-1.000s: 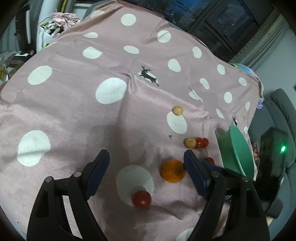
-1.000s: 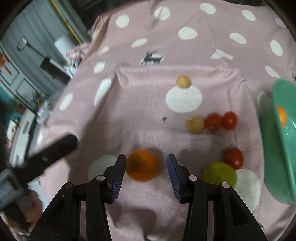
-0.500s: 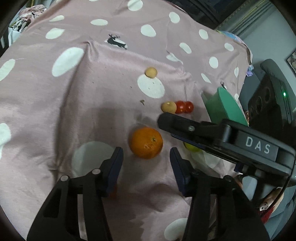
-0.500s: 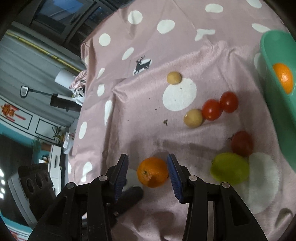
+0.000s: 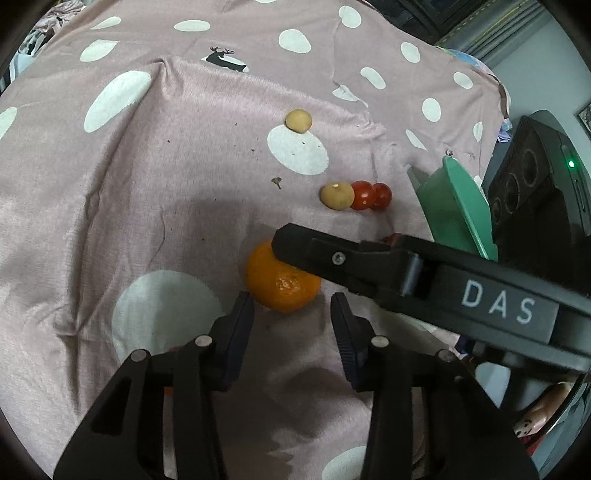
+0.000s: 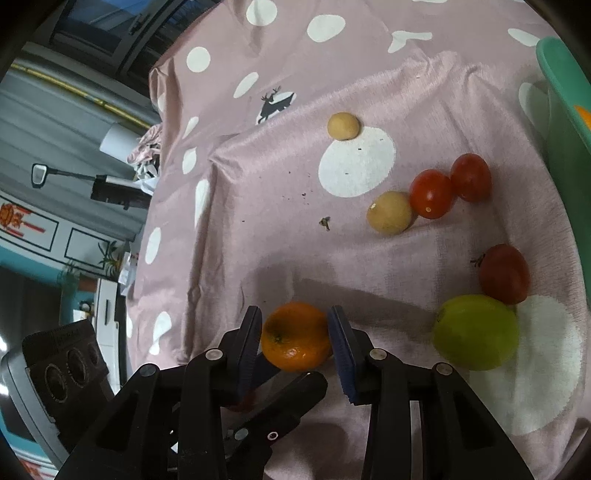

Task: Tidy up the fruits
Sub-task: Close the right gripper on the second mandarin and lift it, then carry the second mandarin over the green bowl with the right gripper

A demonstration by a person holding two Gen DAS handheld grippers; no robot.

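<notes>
Covering the tabletop, a pink dotted cloth runs out of frame on every side. A green bowl is cut off at the right edge. Right tongs are closing, pads touching the orange. Left tongs, closing on nothing, sit just short of it.

place: home | evidence: polka-dot tablecloth; panelled cabinet; houseplant; window
</notes>
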